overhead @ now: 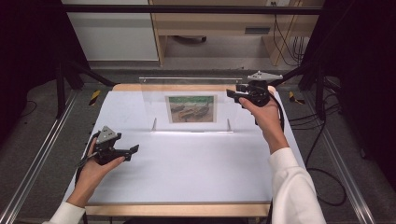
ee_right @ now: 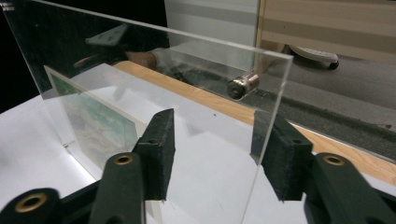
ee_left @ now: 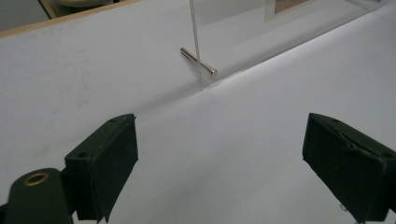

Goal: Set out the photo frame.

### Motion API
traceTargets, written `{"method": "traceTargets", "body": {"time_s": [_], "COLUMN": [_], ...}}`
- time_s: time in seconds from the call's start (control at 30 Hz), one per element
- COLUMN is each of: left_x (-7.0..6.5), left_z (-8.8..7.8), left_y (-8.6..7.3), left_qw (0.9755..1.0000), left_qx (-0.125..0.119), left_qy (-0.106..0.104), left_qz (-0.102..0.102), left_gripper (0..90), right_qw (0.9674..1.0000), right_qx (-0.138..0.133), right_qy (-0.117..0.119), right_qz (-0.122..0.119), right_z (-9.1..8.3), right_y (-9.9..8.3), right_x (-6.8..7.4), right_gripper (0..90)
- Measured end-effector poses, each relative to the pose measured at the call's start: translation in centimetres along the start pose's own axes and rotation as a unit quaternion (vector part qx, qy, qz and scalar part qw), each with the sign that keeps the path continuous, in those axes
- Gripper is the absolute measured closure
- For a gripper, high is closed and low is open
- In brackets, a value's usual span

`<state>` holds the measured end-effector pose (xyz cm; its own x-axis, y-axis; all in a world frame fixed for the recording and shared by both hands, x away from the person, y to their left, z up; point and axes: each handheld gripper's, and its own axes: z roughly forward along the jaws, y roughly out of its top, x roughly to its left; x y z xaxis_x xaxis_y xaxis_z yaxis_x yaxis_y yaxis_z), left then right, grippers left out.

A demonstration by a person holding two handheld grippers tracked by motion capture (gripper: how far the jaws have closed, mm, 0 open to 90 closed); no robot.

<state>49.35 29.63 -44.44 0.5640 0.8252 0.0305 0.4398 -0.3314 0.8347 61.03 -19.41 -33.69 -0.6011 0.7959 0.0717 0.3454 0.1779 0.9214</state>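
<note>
White-topped table (overhead: 187,168) with wooden edge, dark grey floor (overhead: 28,140) around.

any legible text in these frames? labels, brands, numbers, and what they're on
None readable.
The print in the clear acrylic frame is a painting of boats with no lettering that shows.
The grey plate on the cabinet behind the table may be a label: too small to read.
Both grippers: no markings visible.

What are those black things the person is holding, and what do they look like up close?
Each hand holds a black tool: the left tool and the right tool. Each has two blocky black jaws with padded faces, brass-coloured rivets at the joints, a grey three-cornered plate on top and a black trailing cable. The person wears white sleeves.
</note>
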Motion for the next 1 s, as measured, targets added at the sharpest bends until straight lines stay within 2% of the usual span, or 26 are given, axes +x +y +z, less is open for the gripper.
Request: {"method": "traceTargets", "body": {"time_s": [0.17, 0.33, 0.5, 0.67, 1.0], "left_x": [0.1, 0.1, 0.1, 0.2, 0.0], "left_z": [-0.3, -0.5, -0.8, -1.0, -1.3], "left_y": [-0.6, -1.3, -1.8, -1.9, -2.3], "left_qw": [0.9999, 0.9997, 0.9996, 0.9994, 0.9994], "left_qx": [0.005, 0.012, 0.017, 0.018, 0.016], "left_qy": [0.008, 0.014, 0.019, 0.027, 0.027], "left_qz": [0.006, 0.013, 0.009, 0.015, 0.010], "left_gripper": [10.0, 9.2, 9.0, 8.9, 8.9], "right_qw": [0.9998, 0.9990, 0.9978, 0.9980, 0.9978], "right_qx": [-0.001, 0.016, 0.019, 0.023, 0.020], "right_qy": [-0.022, -0.040, -0.062, -0.058, -0.061], "right_qz": [0.000, -0.009, -0.010, 0.009, 0.018], "right_z": [-0.3, -1.2, -2.7, -4.2, -6.9], "right_y": [-0.2, -1.0, -2.2, -3.9, -7.2], "right_x": [0.2, 0.9, 1.7, 2.1, 2.9], "right_gripper": [30.5, 19.7, 13.9, 10.0, 8.2]}}
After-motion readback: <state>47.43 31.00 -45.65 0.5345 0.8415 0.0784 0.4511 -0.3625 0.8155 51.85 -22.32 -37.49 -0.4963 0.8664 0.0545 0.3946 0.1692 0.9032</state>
